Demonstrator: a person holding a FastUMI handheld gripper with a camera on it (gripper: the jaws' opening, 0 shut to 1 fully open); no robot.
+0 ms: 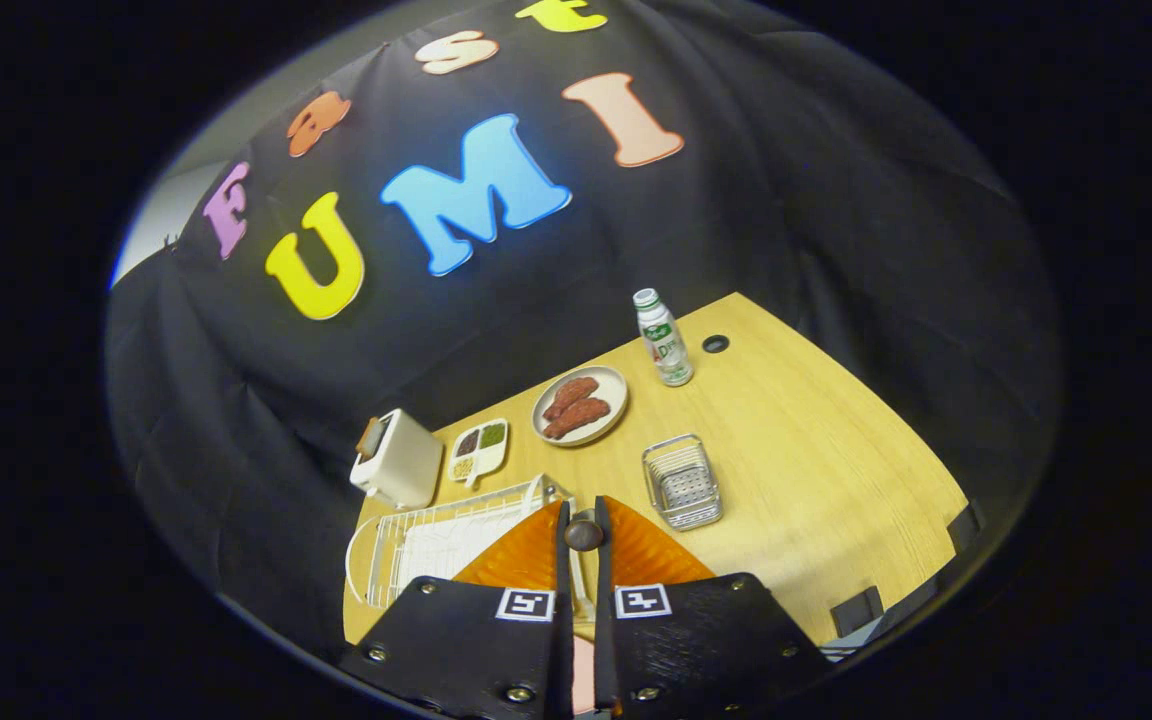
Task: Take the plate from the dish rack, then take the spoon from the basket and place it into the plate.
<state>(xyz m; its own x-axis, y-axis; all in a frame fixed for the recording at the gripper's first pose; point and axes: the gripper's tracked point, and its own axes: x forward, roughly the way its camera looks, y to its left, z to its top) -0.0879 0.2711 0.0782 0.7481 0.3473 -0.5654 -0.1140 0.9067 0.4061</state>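
Note:
My gripper [583, 512] hangs high over the wooden table [816, 450], its fingers nearly together. Between them sits a small dark brown rounded end [584, 535], which looks like the tip of the spoon; the rest of it is hidden by the fingers. Both fingers press on it. The white wire dish rack [426, 550] lies just beyond and beside the left finger, with no plate standing in it that I can see. The small metal basket [682, 484] stands just beyond the right finger and looks empty.
Further back are a white toaster [398, 458], a small divided dish [479, 448] with bits of food, a round plate holding sausages [581, 405], and a small bottle [663, 338]. Bare table spreads to the right of the basket.

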